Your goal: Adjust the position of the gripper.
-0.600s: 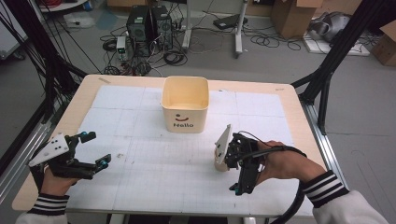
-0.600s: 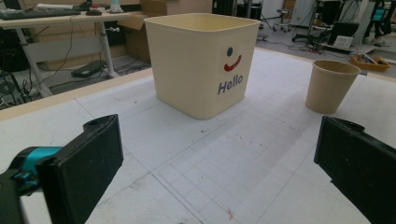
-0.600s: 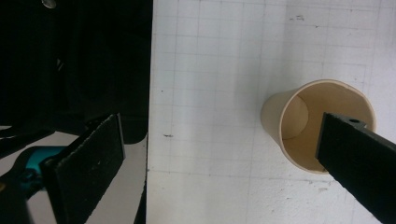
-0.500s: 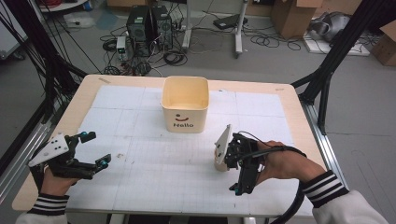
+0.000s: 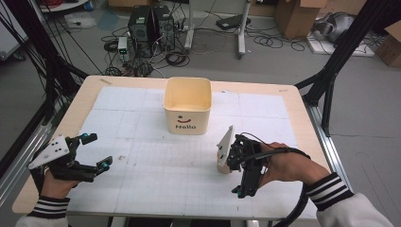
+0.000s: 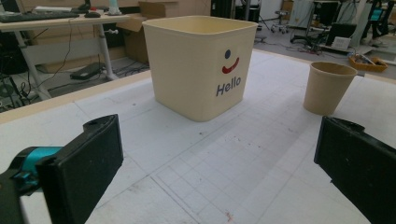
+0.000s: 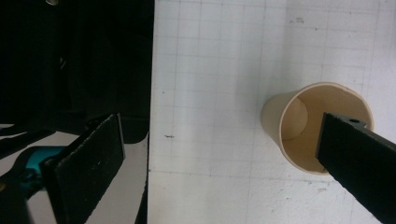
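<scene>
Cup pickup lined up from above

Right gripper hangs over the paper cup, jaws wide, holding nothing; one jaw overlaps its rim. Cup stands upright on the table, near the bin. Better to centre first, then squeeze gently. Left gripper rests open, empty.

"Hello" under a smiley face, on the cream bin

Cluttered lab beyond the worktop
Grey floor strewn with cables; computer tower, cardboard boxes, black frame struts.
</scene>
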A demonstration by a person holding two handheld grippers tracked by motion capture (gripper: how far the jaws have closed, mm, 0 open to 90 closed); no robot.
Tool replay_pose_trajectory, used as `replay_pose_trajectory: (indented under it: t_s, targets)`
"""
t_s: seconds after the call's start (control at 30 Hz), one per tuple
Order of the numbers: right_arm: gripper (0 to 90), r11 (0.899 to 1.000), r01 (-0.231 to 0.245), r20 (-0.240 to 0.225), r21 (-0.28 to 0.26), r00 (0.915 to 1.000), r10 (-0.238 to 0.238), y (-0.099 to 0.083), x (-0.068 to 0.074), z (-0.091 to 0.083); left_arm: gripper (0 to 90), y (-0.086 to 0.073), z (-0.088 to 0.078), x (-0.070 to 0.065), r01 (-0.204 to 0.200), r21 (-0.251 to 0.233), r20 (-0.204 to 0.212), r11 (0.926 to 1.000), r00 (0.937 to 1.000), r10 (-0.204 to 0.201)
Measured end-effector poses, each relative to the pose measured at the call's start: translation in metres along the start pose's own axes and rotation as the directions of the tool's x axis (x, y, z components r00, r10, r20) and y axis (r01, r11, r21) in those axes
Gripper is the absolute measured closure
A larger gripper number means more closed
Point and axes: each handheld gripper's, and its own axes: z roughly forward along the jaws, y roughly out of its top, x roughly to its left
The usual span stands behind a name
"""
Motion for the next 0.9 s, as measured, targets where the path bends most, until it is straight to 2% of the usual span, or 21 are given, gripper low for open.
replay_pose_trajectory:
  t_s: [0.17,0.47,0.9]
  targets:
    - [0.2,1.0,0.006,0.011,-0.002,0.9999,-0.006,0.002,-0.002,-0.002,1.7,0.0,-0.002,0.0,-0.005,0.002,-0.001,1.0,1.0,0.005]
    - [0.2,1.0,-0.029,0.019,-0.011,0.9994,0.03,0.0,-0.011,-0.003,1.7,0.001,-0.003,0.001,-0.001,-0.006,0.0,1.0,1.0,0.001]
    - [0.2,0.996,-0.083,0.017,-0.023,0.9963,0.084,-0.005,-0.035,0.0,1.7,0.001,-0.001,0.002,0.001,-0.004,0.001,1.0,1.0,-0.001]
